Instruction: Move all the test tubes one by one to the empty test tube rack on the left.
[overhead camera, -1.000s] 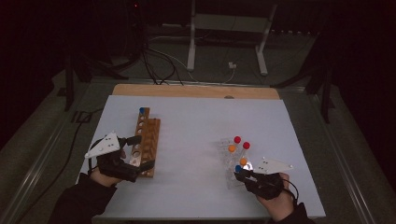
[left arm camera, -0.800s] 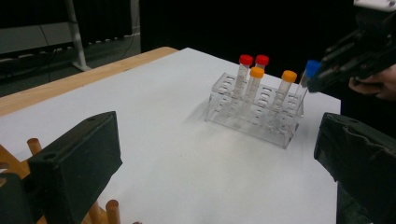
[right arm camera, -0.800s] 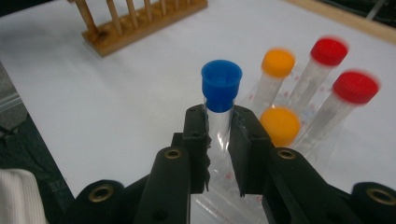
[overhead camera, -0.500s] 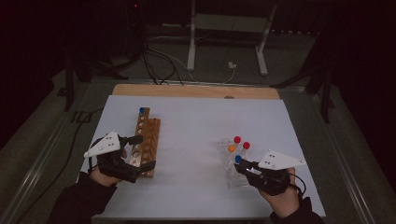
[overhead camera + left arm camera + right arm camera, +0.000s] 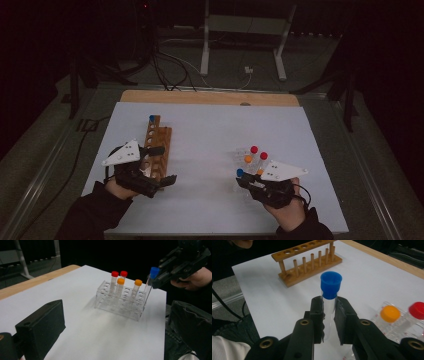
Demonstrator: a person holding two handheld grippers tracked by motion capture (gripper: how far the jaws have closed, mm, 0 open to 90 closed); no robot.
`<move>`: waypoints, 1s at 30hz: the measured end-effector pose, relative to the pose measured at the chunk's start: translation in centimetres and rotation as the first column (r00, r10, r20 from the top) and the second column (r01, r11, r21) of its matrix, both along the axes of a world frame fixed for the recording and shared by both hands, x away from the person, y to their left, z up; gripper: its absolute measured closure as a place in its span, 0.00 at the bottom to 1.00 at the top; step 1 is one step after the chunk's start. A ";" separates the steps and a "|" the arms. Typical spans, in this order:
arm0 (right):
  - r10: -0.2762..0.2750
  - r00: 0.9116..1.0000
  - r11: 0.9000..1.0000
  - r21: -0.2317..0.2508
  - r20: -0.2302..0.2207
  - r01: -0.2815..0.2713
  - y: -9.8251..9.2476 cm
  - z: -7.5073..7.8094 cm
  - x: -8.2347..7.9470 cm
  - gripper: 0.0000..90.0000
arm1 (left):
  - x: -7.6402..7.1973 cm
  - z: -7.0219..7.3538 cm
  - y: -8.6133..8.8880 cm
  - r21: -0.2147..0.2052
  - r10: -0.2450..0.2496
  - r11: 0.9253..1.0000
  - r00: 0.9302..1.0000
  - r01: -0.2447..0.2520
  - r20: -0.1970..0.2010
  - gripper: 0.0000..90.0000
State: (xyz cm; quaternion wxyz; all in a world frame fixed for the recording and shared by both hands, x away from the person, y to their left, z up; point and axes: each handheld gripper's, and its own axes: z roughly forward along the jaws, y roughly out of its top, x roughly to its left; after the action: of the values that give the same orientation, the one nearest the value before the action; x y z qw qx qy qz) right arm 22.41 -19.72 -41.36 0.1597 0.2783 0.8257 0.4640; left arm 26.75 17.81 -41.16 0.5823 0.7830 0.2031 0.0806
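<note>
My right gripper [image 5: 329, 305] is shut on a clear test tube with a blue cap [image 5: 331, 285], gripping just under the cap. It holds the tube tilted over the near end of a clear plastic rack [image 5: 120, 302], with the tube's [image 5: 154, 272] lower end still by the rack's corner. In the rack stand two red-capped tubes [image 5: 254, 149] and two orange-capped tubes [image 5: 248, 159]. My left gripper [image 5: 160, 165] hovers open over the near end of a wooden peg rack [image 5: 159, 142], its jaws wide apart with nothing between them.
Another blue-capped tube [image 5: 151, 118] stands at the wooden rack's far end. Both racks sit on a white sheet [image 5: 210, 135] over a wooden table [image 5: 210, 97]. Metal stand legs [image 5: 205, 50] and cables lie on the floor beyond.
The right gripper has risen and shifted a little left, lifting the blue-capped tube up out of the clear rack. The left gripper has stayed put.
</note>
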 end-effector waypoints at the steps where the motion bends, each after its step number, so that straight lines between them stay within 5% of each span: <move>1: 0.003 1.000 1.000 -0.002 0.000 -0.003 0.2 -0.1 0.0 0.86 | 0.0 0.0 -0.3 0.002 -0.002 1.000 1.000 0.002 -0.001 0.02; 11: 0.025 1.000 1.000 -0.015 -0.008 -0.025 1.1 -0.8 -0.1 0.86 | -0.1 -0.3 -3.1 0.004 -0.087 0.996 0.996 0.087 -0.016 0.02; 26: 0.052 0.998 0.999 -0.009 -0.028 -0.052 1.8 -1.2 -0.6 0.86 | -0.7 -0.5 -7.2 0.004 -0.192 0.981 0.981 0.192 -0.015 0.08; 30: 0.058 0.998 0.998 -0.009 -0.032 -0.058 2.0 -1.3 -0.6 0.86 | -0.7 -0.6 -8.0 -0.011 -0.217 0.976 0.976 0.217 -0.019 0.18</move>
State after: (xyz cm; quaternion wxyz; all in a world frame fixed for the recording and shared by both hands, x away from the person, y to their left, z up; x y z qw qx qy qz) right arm 21.79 -17.74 -42.62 0.1343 0.2609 0.8382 0.4597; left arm 26.00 9.80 -41.77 0.5889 0.7988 0.1226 0.0077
